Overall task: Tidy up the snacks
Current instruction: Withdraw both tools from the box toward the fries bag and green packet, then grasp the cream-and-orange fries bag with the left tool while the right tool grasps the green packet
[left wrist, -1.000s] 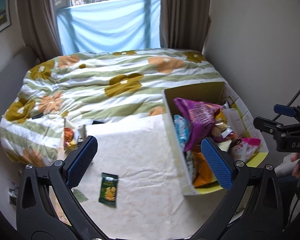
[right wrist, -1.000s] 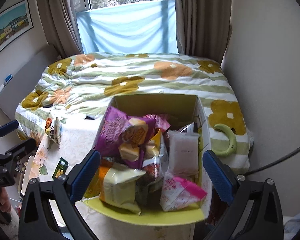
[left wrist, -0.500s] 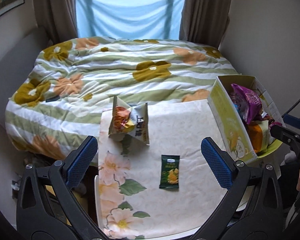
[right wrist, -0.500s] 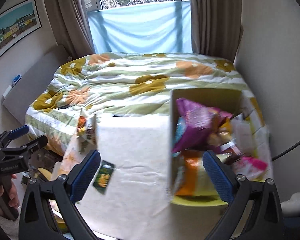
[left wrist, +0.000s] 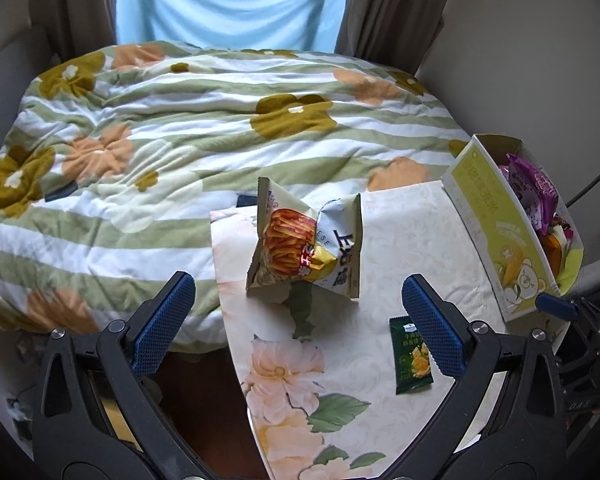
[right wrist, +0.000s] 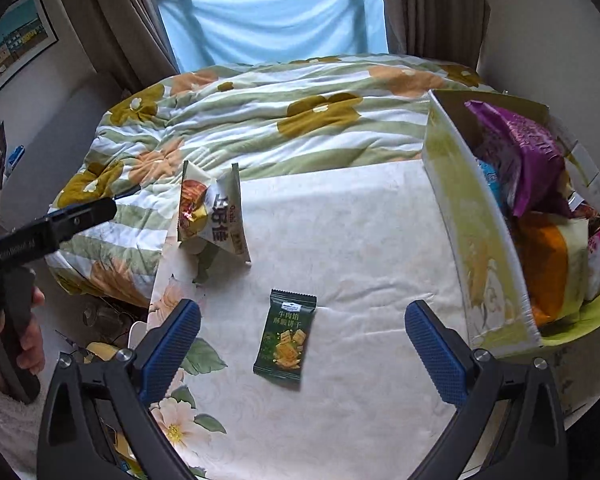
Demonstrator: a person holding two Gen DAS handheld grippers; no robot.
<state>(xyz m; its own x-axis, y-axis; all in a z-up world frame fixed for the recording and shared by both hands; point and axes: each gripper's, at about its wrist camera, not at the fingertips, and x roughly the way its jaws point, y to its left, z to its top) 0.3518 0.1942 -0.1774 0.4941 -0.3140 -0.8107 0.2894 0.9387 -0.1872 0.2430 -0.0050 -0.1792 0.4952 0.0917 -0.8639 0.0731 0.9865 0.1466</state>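
L gripper [left wrist: 298,316] jaws wide apart, empty, over table's left edge. R gripper [right wrist: 302,344] also spread, empty, above small dark-green foil biscuit packet [right wrist: 285,334] lying flat mid-table. Crumpled white/orange crisp bag [left wrist: 306,246] stands near far-left corner of floral tablecloth [right wrist: 340,232]. Yellow-green cardboard box [right wrist: 476,232] w/ snacks at right edge

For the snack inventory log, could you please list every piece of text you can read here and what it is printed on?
"牛肉馅 酥脆饼干": small green packet on the table.
"上好佳" and "Oishi": white chip bag.
"ESE", partial letters: same bag's fold.
"DAS": right gripper body, seen from the left wrist view.
Yellow-green box side print: too blurred to read.
Purple bag lettering: unreadable.
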